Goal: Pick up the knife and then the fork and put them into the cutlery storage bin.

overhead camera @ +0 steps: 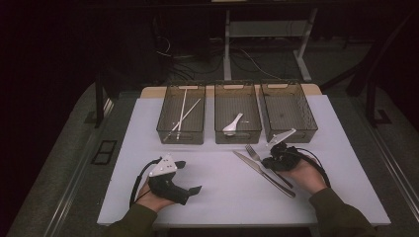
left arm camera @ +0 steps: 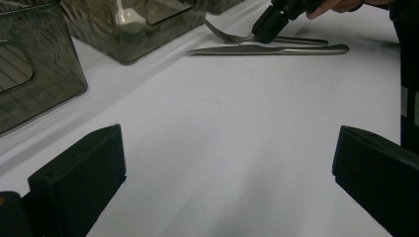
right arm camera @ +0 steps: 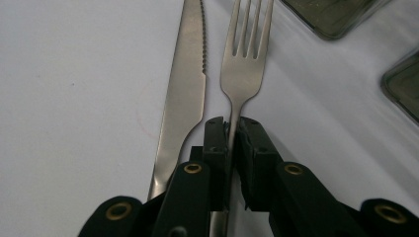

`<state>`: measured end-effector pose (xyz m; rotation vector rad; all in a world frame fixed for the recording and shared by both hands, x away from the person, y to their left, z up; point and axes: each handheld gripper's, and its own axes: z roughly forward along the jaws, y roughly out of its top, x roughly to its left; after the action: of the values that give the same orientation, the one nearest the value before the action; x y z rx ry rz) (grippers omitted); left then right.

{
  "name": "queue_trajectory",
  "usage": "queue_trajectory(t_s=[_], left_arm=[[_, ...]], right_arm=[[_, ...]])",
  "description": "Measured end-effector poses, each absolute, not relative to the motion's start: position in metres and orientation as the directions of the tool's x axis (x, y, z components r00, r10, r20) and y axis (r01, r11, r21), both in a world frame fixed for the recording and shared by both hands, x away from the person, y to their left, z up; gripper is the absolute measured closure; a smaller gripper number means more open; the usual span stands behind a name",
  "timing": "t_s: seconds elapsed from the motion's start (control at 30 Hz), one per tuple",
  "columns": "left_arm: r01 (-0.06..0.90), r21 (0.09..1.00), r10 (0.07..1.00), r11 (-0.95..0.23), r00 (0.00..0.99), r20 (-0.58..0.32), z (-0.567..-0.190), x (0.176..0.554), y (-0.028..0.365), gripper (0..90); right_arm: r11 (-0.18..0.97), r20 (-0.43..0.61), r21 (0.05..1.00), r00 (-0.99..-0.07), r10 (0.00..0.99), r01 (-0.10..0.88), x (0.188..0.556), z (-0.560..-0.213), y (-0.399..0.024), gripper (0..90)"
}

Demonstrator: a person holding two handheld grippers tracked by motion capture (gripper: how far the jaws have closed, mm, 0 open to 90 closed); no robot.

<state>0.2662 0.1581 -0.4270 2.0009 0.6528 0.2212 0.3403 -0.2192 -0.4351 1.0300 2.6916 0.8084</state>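
Right gripper (right arm camera: 231,129) pinching the neck of a steel fork (right arm camera: 245,54) lying flat on the white table (overhead camera: 217,182), knife (right arm camera: 184,94) lying just beside it at nine o'clock, left gripper (overhead camera: 190,177) resting at the table's seven o'clock, jaws spread wide over bare surface, three bins (overhead camera: 237,112) standing at twelve o'clock.

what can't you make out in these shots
- Fork handle: in the right gripper view the right gripper, shut on its neck, covers it.
- Knife handle end: cut off by the bottom edge there.
- Right-hand bin contents: high view is too dark to tell.
- Left gripper: open, its body out of frame.
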Motion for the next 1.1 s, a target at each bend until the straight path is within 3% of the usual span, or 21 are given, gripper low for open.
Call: queue_trajectory(t_s=[0.5, 1.1], left_arm=[[0.358, 0.855, 0.529, -0.376, 0.840, -0.119, -0.427, 0.266, 0.158, 0.0], [0.356, 0.854, 0.518, -0.379, 0.847, -0.123, -0.427, 0.266, 0.157, 0.0]], right_arm=[[0.630, 0.025, 0.561, -0.771, 0.636, 0.538, 0.337, -0.438, -0.223, 84.8], [0.555, 0.097, 0.627, -0.762, 0.641, 0.547, 0.337, -0.425, -0.242, 85.2]])
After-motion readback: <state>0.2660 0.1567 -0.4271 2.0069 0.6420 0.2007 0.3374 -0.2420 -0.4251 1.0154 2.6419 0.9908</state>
